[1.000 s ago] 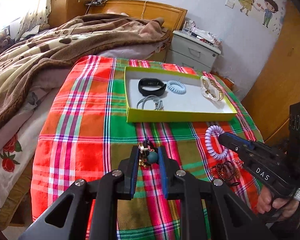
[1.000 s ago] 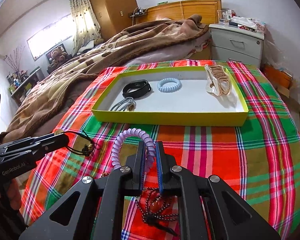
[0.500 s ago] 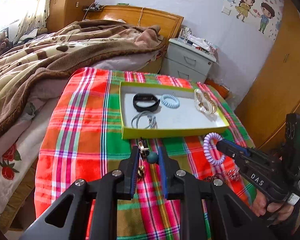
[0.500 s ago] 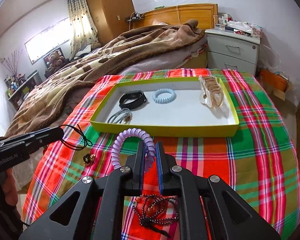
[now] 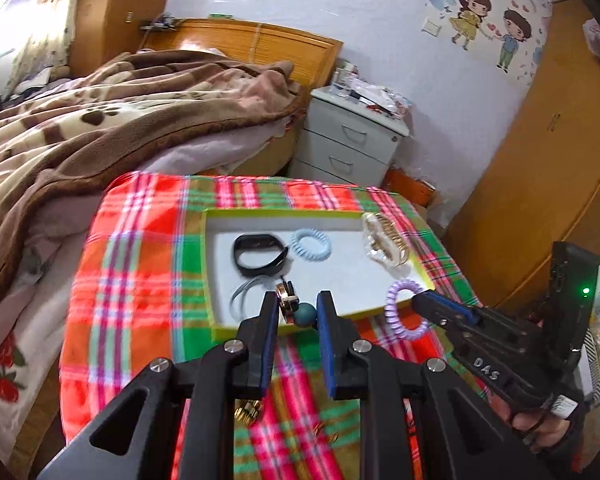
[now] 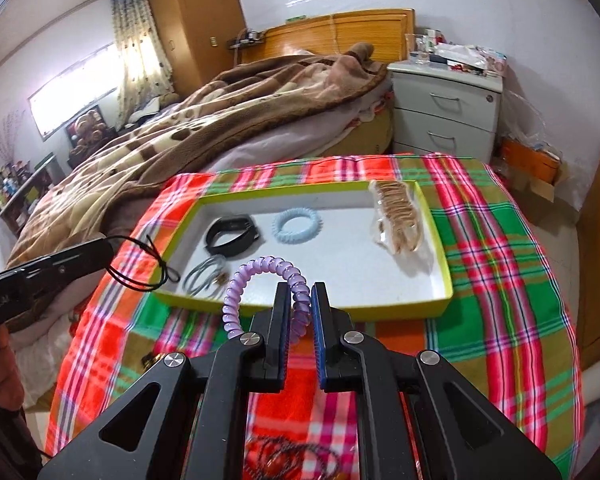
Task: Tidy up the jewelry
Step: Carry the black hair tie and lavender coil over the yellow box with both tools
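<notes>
Both grippers have lifted off the plaid cloth (image 6: 500, 264) toward the yellow-rimmed tray (image 6: 446, 280) — deposits look next. The left gripper (image 5: 296, 312) pinches a cord necklace (image 5: 290, 304); the right gripper (image 6: 300, 312) clamps a purple coil band (image 6: 260, 272).

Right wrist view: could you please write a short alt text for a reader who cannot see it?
A hand-held gripper pinches a purple spiral hair tie just before a yellow-rimmed tray on a plaid cloth. The tray holds a black band, a blue spiral tie, a grey cord and gold bangles. An unmade bed lies behind.
</notes>
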Demonstrator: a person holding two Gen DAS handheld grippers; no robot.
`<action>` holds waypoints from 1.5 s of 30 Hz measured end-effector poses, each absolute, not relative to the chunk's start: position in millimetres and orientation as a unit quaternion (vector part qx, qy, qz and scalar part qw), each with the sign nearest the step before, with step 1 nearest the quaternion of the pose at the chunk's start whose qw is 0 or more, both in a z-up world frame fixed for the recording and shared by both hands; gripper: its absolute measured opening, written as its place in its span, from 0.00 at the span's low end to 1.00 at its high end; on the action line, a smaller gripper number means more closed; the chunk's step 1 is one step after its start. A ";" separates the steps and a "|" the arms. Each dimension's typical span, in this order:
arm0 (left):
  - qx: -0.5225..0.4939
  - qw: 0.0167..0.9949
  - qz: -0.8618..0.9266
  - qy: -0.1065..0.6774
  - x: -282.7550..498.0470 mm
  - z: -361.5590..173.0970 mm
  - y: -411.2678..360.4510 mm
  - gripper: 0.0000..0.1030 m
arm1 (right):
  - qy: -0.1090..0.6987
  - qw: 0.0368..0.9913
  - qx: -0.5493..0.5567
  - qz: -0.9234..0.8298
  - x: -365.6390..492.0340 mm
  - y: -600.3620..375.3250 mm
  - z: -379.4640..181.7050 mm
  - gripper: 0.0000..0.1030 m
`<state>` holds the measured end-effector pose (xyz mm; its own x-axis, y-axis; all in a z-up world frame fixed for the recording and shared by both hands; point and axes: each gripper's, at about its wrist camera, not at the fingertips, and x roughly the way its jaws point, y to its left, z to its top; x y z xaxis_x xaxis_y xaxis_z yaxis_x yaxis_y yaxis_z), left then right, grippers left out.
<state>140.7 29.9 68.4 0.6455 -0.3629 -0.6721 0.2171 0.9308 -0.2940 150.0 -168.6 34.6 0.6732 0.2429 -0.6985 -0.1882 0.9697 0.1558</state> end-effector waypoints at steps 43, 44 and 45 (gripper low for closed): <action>-0.044 0.850 -0.193 0.489 290.2 -6.9 -50.7 0.20 | 0.457 0.888 0.008 0.039 233.4 -190.1 -21.5 0.10; -0.045 0.849 -0.193 0.490 290.0 -7.9 -51.0 0.20 | 0.458 0.888 0.007 0.037 233.5 -190.2 -21.8 0.10; -0.040 0.849 -0.191 0.490 289.4 -8.9 -52.1 0.20 | 0.459 0.888 0.007 0.037 233.8 -190.2 -21.9 0.10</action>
